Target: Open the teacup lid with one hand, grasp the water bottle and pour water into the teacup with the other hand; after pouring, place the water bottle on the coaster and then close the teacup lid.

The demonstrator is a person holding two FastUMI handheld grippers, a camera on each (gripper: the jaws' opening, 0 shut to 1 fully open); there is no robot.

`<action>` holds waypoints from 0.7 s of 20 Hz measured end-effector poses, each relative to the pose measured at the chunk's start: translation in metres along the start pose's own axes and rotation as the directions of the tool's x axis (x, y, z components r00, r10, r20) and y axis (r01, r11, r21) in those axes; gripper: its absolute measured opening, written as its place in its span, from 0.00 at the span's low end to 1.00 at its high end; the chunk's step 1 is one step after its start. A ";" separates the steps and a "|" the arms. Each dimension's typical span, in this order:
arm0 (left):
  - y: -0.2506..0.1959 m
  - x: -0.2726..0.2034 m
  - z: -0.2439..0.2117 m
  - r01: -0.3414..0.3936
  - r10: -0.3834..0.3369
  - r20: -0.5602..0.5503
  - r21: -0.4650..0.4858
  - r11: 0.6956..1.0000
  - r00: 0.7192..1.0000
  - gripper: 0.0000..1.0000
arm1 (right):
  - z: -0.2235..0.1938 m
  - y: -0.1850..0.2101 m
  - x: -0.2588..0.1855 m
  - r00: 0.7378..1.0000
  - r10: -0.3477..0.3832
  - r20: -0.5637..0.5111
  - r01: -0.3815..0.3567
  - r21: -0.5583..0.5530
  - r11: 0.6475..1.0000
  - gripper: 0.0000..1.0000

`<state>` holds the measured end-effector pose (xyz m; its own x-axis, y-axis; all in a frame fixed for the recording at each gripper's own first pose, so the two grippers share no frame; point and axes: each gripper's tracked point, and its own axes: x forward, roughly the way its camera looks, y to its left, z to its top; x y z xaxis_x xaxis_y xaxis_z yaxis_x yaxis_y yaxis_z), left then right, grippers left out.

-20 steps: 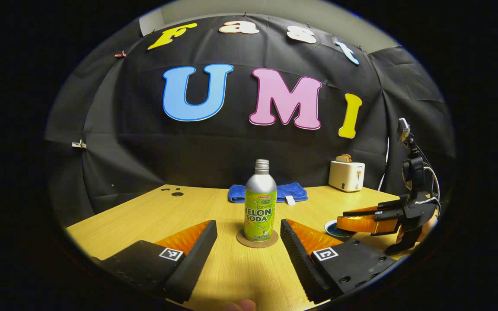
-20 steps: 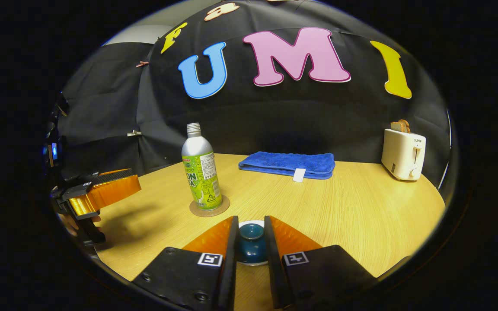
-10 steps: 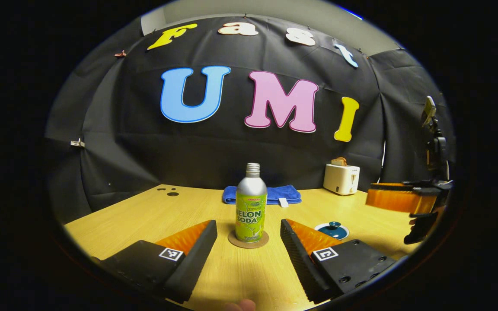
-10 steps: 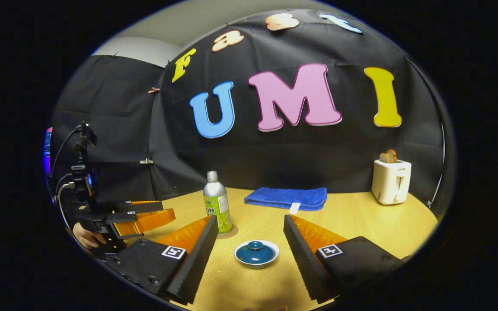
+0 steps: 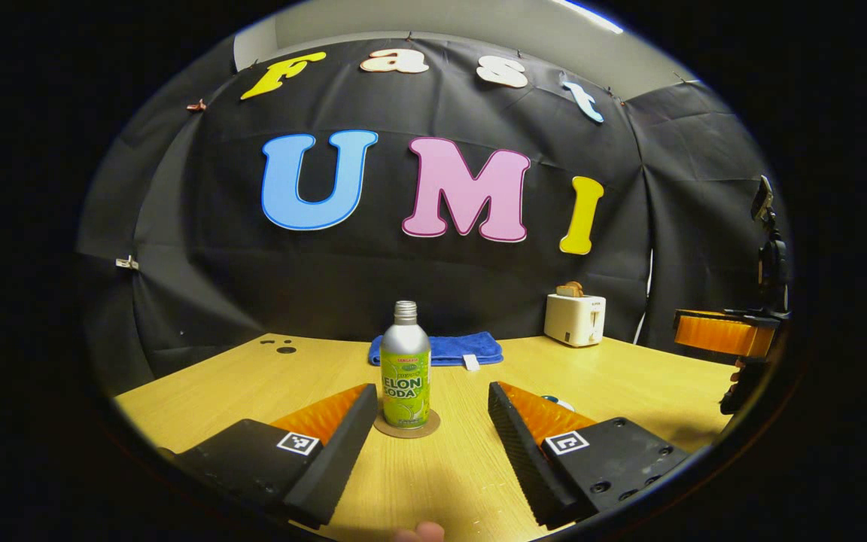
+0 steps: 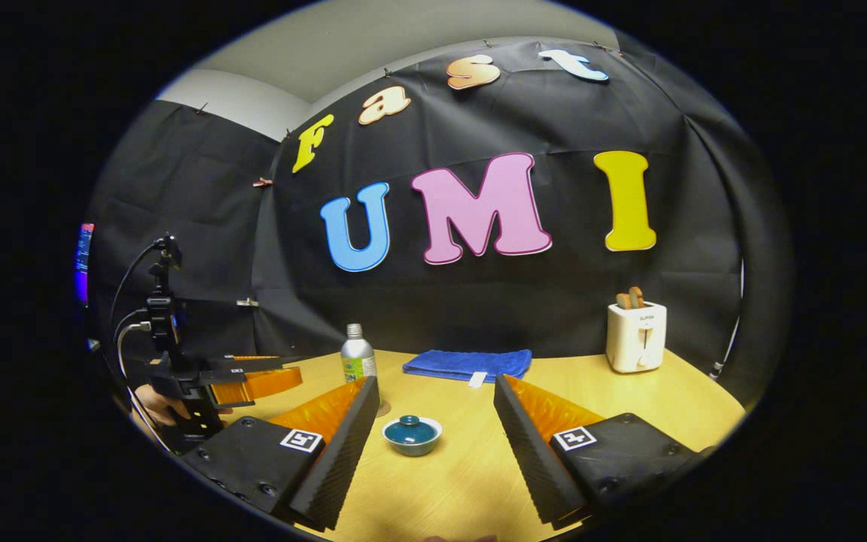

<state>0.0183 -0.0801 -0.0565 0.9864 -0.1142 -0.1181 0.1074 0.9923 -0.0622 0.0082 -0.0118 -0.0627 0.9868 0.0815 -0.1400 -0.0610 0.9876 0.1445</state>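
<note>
A silver and green water bottle (image 5: pixel 406 361) stands upright on a round brown coaster (image 5: pixel 406 426) in the left gripper view. My left gripper (image 5: pixel 432 393) is open, with the bottle farther off between its fingers and nothing held. The teacup (image 6: pixel 412 435), white with its dark blue lid on, sits on the table in the right gripper view. My right gripper (image 6: pixel 433 385) is open and well back from the cup. The bottle (image 6: pixel 357 357) stands behind the cup to the left. The left gripper (image 6: pixel 290 374) hovers at the left, held by a hand.
A folded blue towel (image 6: pixel 467 363) lies at the back of the wooden table (image 6: pixel 652 399). A white toaster (image 6: pixel 635 336) with bread stands at the back right. The right gripper (image 5: pixel 693 331) hangs over the table's right side in the left gripper view.
My right gripper was shut around the lid's knob, then opened, left the lid on the cup and drew back and up. My left gripper also backed away from the bottle.
</note>
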 end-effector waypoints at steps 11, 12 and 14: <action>0.012 -0.002 -0.001 -0.030 0.030 -0.003 0.007 1.000 1.000 0.93 | -0.007 0.018 0.003 0.999 0.031 -0.019 -0.031 -0.012 0.999 0.98; 0.012 -0.002 0.001 -0.028 0.028 0.002 0.010 1.000 1.000 0.93 | -0.008 0.018 0.003 0.999 0.030 -0.020 -0.030 -0.013 0.999 0.98; 0.009 -0.002 0.000 -0.023 0.023 0.003 0.010 1.000 1.000 0.93 | -0.007 0.017 0.002 0.999 0.029 -0.018 -0.030 -0.013 0.999 0.98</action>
